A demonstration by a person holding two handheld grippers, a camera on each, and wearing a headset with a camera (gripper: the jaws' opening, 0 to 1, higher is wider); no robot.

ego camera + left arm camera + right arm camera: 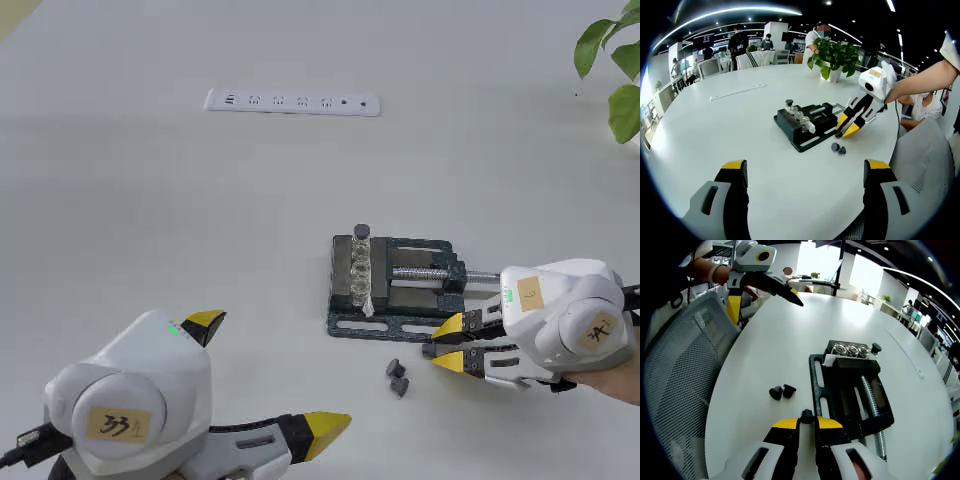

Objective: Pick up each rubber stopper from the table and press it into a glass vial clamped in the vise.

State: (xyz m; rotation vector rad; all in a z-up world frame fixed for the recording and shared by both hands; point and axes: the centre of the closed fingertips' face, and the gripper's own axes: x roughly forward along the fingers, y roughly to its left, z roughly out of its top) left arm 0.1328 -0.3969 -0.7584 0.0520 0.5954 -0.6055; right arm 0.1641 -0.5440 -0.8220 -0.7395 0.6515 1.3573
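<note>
A dark vise point(415, 295) sits mid-table and clamps a row of glass vials point(360, 272); the far vial carries a black stopper point(361, 232). Two loose rubber stoppers point(397, 377) lie on the table in front of the vise. Just right of them, my right gripper point(447, 343) hovers low, shut on another black stopper point(807, 416) at its tips, close to the vise's near corner point(816, 390). My left gripper point(268, 375) is open with nothing between its fingers, at the near left, well away from the vise point(807, 125).
A white power strip point(292, 101) lies far back on the table. A potted plant point(615, 70) stands at the far right edge. A mesh chair point(680, 370) is beside the table's near edge. People sit and stand in the background.
</note>
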